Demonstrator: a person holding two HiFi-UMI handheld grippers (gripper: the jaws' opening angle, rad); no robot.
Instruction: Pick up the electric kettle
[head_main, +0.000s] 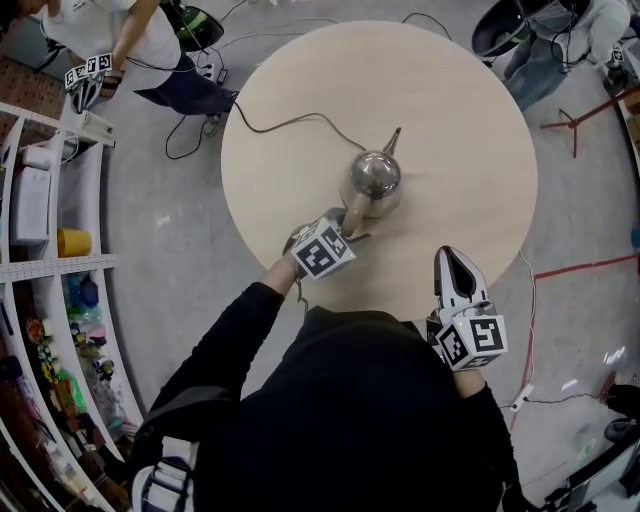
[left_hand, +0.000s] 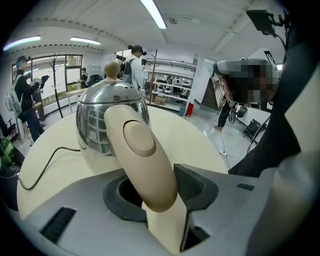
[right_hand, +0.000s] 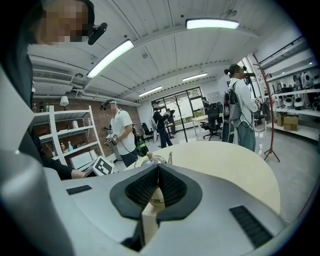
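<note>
The left hand-held gripper (left_hand: 160, 192) grasps the electric kettle (head_main: 373, 180) by its handle (left_hand: 142, 160). The right hand-held gripper (right_hand: 155, 192), off the kettle, is clenched and empty. Lifted by the handle's end, the kettle may tip, and its cord (head_main: 290, 122) could tug.

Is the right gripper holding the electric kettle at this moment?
No: the right gripper is shut on nothing near the table edge, apart from the electric kettle, whose handle the left gripper grips.

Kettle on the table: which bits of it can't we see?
Spout: left gripper view, behind the kettle's shiny body.
Most of the kettle: right gripper view, behind the right gripper's shut jaws.
Underside: no view looks beneath it.
Cord's plug: head view, too small to follow past the table's edge.
</note>
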